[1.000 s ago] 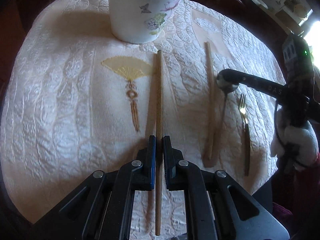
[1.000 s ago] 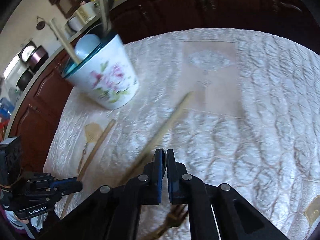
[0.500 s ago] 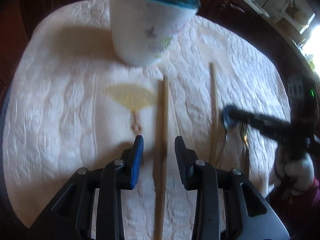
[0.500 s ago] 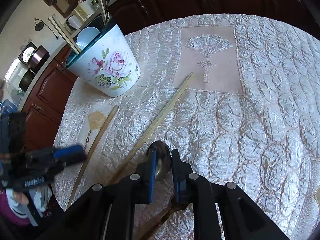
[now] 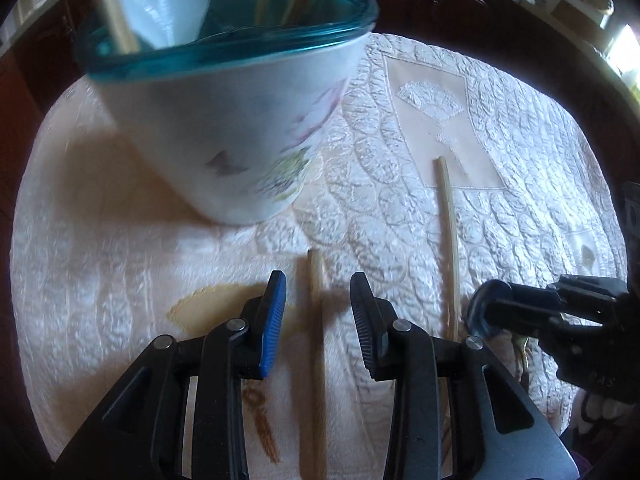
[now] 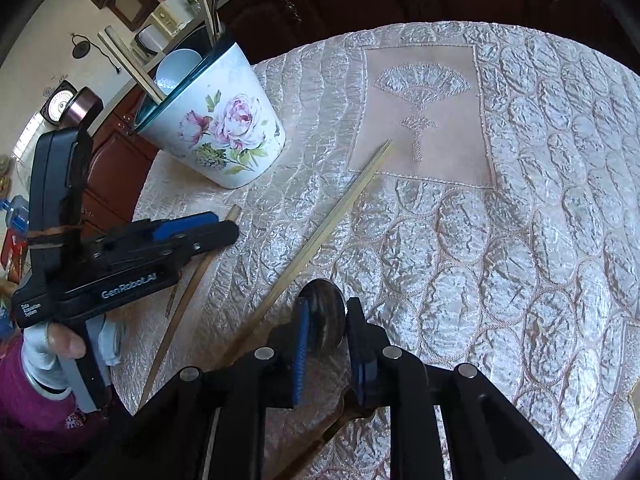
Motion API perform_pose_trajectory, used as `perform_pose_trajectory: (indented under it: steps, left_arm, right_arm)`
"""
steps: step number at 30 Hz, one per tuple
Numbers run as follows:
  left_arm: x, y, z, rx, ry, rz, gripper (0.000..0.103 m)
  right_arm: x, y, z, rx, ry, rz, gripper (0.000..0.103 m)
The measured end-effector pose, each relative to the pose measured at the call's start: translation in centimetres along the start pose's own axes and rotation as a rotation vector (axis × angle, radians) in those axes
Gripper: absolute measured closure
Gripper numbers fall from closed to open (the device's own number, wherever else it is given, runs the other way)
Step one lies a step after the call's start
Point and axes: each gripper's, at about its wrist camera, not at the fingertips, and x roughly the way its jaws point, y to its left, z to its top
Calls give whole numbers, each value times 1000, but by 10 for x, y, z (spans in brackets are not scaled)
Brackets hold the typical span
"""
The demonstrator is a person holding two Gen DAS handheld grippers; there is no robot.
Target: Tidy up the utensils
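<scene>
Daylight enters from the right of the left wrist view, a window there blown out white; the cup (image 5: 224,120) is smeared by motion blur and throws a soft shadow leftward on the cloth (image 5: 500,220). The right wrist view is sharp; the satin cloth (image 6: 520,240) glints; both frames bend and darken toward the fisheye corners.

On table: 2 loose chopsticks (image 6: 320,236) (image 6: 192,284), 1 spoon (image 6: 322,320), 1 fork (image 6: 344,416), 1 floral cup (image 6: 216,132).
</scene>
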Motion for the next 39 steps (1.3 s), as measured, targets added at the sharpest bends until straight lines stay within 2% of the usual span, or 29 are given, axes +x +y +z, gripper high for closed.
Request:
perform_pose_trajectory:
  steps: [6, 26, 39]
  left_arm:
    - [8, -5, 3, 20, 16, 22, 71]
    - [16, -10, 8, 37, 14, 36, 71]
    - [16, -11, 6, 18, -2, 26, 71]
  right_arm:
    - [0, 3, 5, -17, 10, -3, 81]
    - [-1, 1, 1, -5, 8, 1, 80]
    - [-2, 8, -11, -15, -33, -9, 81]
